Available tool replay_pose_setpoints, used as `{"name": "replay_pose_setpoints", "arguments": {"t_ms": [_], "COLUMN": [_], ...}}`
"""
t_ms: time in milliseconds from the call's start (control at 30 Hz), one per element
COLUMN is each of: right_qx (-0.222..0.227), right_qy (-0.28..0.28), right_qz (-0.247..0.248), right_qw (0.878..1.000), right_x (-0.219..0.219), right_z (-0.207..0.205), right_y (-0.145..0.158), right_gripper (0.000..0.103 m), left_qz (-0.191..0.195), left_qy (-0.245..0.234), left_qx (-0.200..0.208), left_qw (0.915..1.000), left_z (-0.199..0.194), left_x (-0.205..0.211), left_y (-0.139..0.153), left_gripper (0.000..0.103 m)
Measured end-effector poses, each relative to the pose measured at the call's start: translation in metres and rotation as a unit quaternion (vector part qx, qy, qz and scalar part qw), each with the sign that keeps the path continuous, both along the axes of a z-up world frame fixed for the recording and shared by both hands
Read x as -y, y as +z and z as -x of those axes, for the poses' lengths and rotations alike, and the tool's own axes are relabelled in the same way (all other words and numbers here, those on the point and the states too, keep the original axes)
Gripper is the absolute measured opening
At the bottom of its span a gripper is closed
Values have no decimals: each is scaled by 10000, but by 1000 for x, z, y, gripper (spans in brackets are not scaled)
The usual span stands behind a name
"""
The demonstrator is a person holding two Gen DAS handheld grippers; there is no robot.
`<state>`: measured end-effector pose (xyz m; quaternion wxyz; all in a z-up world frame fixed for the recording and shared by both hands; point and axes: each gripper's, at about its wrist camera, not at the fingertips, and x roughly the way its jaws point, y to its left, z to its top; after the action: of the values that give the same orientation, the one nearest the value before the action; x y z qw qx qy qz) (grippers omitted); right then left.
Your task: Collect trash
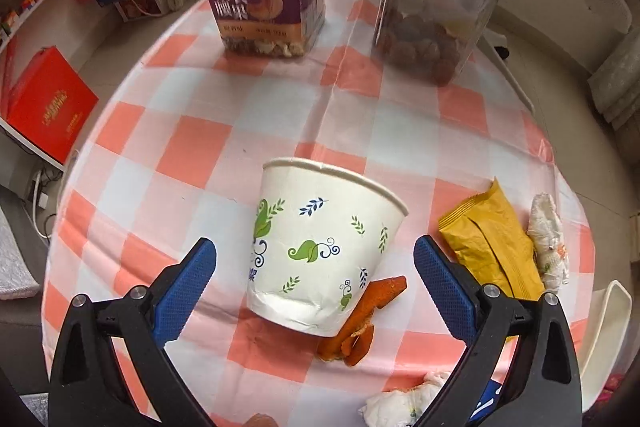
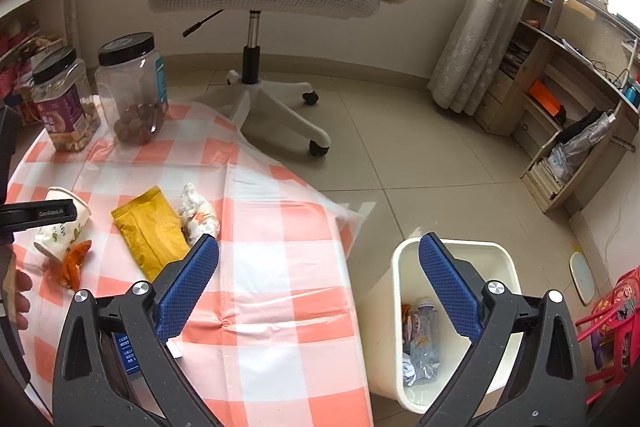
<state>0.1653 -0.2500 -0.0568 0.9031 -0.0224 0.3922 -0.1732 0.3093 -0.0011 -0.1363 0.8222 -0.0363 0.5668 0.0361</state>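
Checked tablecloth [image 1: 200, 147], left gripper [image 1: 315, 251] fingers wide around paper cup [image 1: 320, 247], right gripper [image 2: 319, 251] fingers wide, empty

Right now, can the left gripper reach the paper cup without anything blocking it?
Probably yes. The left gripper is open and the tipped paper cup lies right between its fingers, nothing in front of it. Only the orange peel touches the cup's base and might get pinched too.
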Motion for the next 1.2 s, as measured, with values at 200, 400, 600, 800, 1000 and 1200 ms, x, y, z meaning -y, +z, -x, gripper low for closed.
{"name": "replay_pose_setpoints", "arguments": {"t_ms": [200, 400, 600, 800, 1000, 1200], "right_qx": [-641, -1260, -1717, -1971, -1813, -857], "right_qy": [515, 500, 225, -50, -110, 420], "right_qz": [-812, -2031, -3092, -3333, -3611, -3257], "right_qw": [9933, 9697, 9351, 9220, 9147, 9406], "right_x": [-14, -31, -56, -78, -67, -57], "right_z": [-13, -10, -3, -10, -5, -9], "right_y": [-16, -44, -72, -99, -104, -47], "right_gripper": [96, 96, 95, 80, 37, 37], "left_qz": [492, 572, 349, 226, 559, 646], "left_qy": [-191, -239, -395, -550, -342, -255], "left_qx": [-94, 355, 852, 1080, 1022, 1422], "left_qw": [9986, 9974, 9950, 9924, 9926, 9874], "left_z": [1, 21, 57, 94, 115, 127], "left_x": [-15, -29, -37, -48, -73, -72], "left_y": [-13, 14, 55, 75, 76, 91], "left_gripper": [66, 59, 59, 60, 60, 60]}}
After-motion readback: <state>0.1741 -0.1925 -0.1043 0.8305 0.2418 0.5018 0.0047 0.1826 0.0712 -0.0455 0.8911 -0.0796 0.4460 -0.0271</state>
